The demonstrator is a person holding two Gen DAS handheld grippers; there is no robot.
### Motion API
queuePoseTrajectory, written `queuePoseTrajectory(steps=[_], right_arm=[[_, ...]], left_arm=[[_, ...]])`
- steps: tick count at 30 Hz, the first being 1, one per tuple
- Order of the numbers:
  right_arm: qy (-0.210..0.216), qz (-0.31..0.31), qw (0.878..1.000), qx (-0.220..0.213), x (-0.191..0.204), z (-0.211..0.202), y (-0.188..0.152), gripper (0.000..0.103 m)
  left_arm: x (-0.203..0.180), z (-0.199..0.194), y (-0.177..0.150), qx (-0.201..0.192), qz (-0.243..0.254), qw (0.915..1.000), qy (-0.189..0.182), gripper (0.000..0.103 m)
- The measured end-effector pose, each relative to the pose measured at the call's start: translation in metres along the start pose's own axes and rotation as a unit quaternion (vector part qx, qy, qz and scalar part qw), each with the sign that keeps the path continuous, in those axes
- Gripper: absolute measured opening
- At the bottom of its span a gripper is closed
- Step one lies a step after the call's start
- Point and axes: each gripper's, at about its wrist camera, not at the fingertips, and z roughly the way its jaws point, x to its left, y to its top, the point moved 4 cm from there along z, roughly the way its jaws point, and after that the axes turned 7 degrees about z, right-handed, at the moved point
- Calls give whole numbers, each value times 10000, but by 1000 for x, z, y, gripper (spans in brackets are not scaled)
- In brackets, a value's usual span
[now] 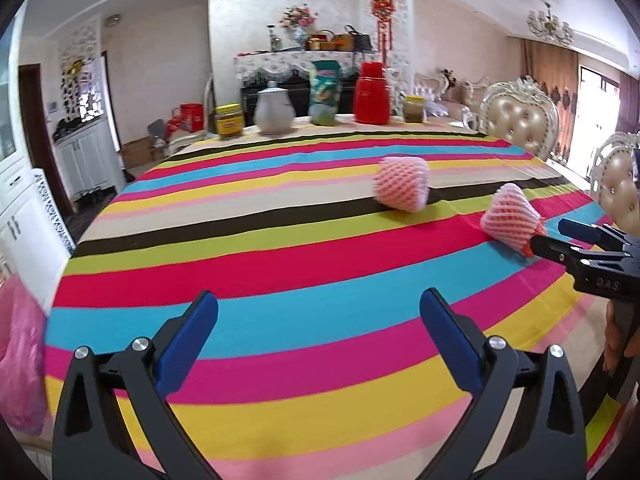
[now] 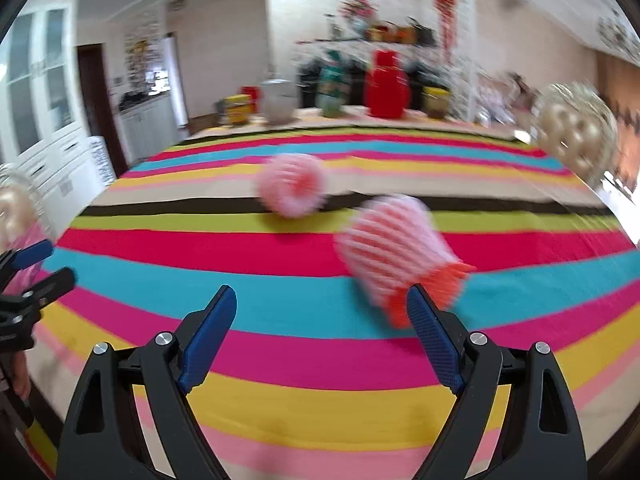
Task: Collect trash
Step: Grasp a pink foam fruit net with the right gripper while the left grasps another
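Note:
Two pink foam fruit nets lie on the striped tablecloth (image 1: 280,264). The far net (image 1: 401,184) sits mid-table, also in the right wrist view (image 2: 292,190). The near net (image 1: 510,220), with an orange fringe, lies just ahead of my right gripper (image 2: 322,304), touching its right fingertip (image 2: 420,308); the view is blurred. My right gripper is open and also shows in the left wrist view (image 1: 556,236). My left gripper (image 1: 318,308) is open and empty over the near table, and shows at the left edge of the right wrist view (image 2: 44,264).
A pink plastic bag (image 1: 20,360) hangs at the table's left edge. Jars (image 1: 229,121), a white pot (image 1: 274,110), a green packet (image 1: 326,94) and a red flask (image 1: 372,94) stand along the far edge. Padded chairs (image 1: 520,116) stand at the right.

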Motion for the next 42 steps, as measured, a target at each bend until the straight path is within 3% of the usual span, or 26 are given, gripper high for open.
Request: queuePoseTrajectory(steps=[7, 12, 19, 23, 25, 30, 37, 39, 40, 41, 42], right_arm=[[-243, 251, 9992, 184, -48, 27, 11, 82], [-303, 44, 9986, 423, -45, 54, 17, 82], [-24, -19, 9984, 560, -38, 66, 19, 81], [-31, -20, 9986, 535, -39, 62, 19, 28], [16, 121, 9987, 502, -44, 60, 20, 18], [81, 439, 9979, 466, -56, 55, 19, 17], [58, 482, 9979, 422, -57, 54, 20, 17], [55, 477, 9980, 423, -57, 53, 19, 17], [58, 472, 9980, 423, -56, 53, 19, 17], [56, 471, 9980, 420, -57, 53, 19, 17], [58, 473, 9980, 415, -57, 53, 19, 17]], left_arm=[[-28, 39, 24, 146, -128, 9996, -194, 98], [-45, 72, 37, 309, -23, 9993, -186, 98], [-51, 116, 57, 506, -189, 9984, -138, 98], [-56, 139, 71, 497, -295, 9983, -59, 98], [-61, 152, 79, 499, -348, 9981, -52, 98], [-72, 172, 97, 430, -514, 9977, -35, 98], [-83, 198, 112, 556, -226, 9979, 232, 96], [-86, 208, 109, 740, -164, 9971, 97, 71], [-88, 214, 106, 899, -122, 9959, -5, 40], [-90, 219, 103, 1049, -72, 9944, -76, 30], [-90, 218, 101, 1017, -56, 9948, -83, 28]])
